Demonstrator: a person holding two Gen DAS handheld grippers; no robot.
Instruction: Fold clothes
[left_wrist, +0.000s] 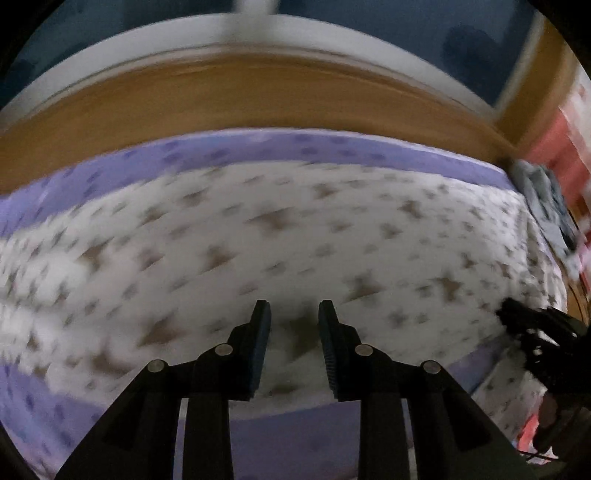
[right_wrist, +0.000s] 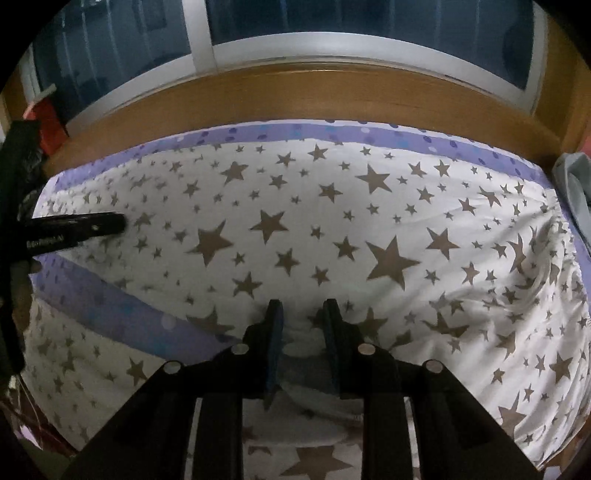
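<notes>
A white cloth with grey-brown stars (right_wrist: 332, 229) lies spread across a bed with a purple dotted sheet (right_wrist: 110, 306). My right gripper (right_wrist: 303, 314) hangs low over the cloth's near edge, jaws apart, with a fold of the cloth between the fingers. The left wrist view is blurred by motion; there the left gripper (left_wrist: 294, 314) is open just above the starred cloth (left_wrist: 258, 229), holding nothing. The left gripper (right_wrist: 110, 223) also shows at the left of the right wrist view, over the cloth's left end. The right gripper (left_wrist: 532, 328) appears at the right edge of the left wrist view.
A wooden ledge (right_wrist: 314, 92) and a window (right_wrist: 332, 33) run behind the bed. A grey-blue garment (right_wrist: 576, 184) lies at the bed's right end, also seen in the left wrist view (left_wrist: 546, 199). Red things (right_wrist: 48, 125) stand at the far left.
</notes>
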